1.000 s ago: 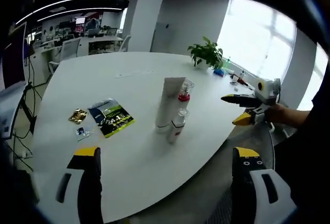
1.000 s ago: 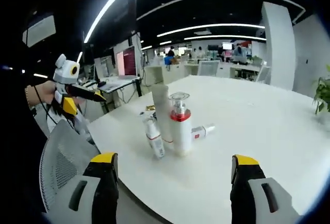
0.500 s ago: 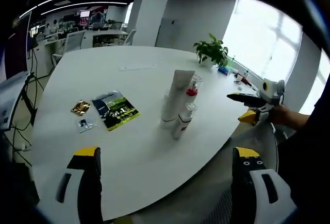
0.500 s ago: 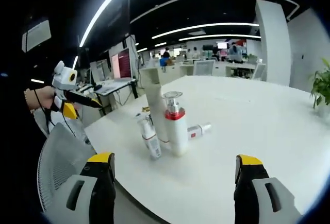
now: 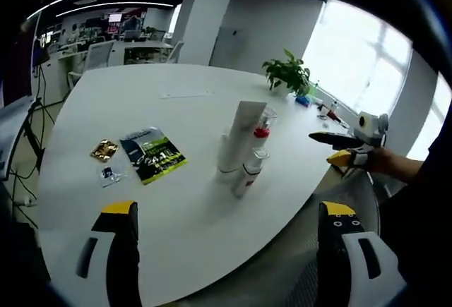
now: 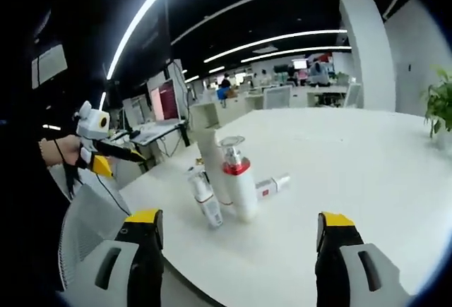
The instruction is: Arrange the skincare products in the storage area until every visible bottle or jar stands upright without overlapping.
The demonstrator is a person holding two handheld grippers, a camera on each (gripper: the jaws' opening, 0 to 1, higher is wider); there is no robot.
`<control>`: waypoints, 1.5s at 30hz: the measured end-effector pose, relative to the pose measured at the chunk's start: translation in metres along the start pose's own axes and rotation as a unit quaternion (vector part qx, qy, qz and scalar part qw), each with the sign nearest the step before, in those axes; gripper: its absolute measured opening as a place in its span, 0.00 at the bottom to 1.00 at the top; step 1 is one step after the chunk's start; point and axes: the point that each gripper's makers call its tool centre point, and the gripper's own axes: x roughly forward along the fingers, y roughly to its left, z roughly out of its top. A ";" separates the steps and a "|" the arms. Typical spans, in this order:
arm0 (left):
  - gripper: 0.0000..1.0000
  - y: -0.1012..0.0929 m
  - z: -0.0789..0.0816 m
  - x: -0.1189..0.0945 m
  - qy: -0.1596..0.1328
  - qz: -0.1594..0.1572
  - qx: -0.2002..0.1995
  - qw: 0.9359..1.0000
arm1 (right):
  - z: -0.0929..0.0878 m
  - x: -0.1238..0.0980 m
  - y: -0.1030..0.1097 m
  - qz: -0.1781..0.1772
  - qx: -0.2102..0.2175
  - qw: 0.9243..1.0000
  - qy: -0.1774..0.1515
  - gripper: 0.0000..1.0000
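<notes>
In the left gripper view, our left tool (image 5: 224, 250) hangs wide open and empty, short of the white tube (image 5: 233, 143) on the tabletop (image 5: 176, 215).

In the right gripper view, our right tool (image 6: 236, 250) gapes empty too; beside the pump bottle (image 6: 238, 180), a small bottle (image 6: 272, 185) lies flat. We should grip it mid-body and stand it apart.

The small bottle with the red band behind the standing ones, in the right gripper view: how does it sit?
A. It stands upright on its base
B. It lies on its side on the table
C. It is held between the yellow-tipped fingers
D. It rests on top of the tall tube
B: the small bottle lies flat on the white table, behind the upright pump bottle and the tall tube, with nothing holding it.
</notes>
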 end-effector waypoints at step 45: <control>0.99 0.049 -0.018 0.025 0.005 0.035 -0.080 0.996 | 0.002 0.176 -0.084 -0.023 0.210 0.970 0.123 0.28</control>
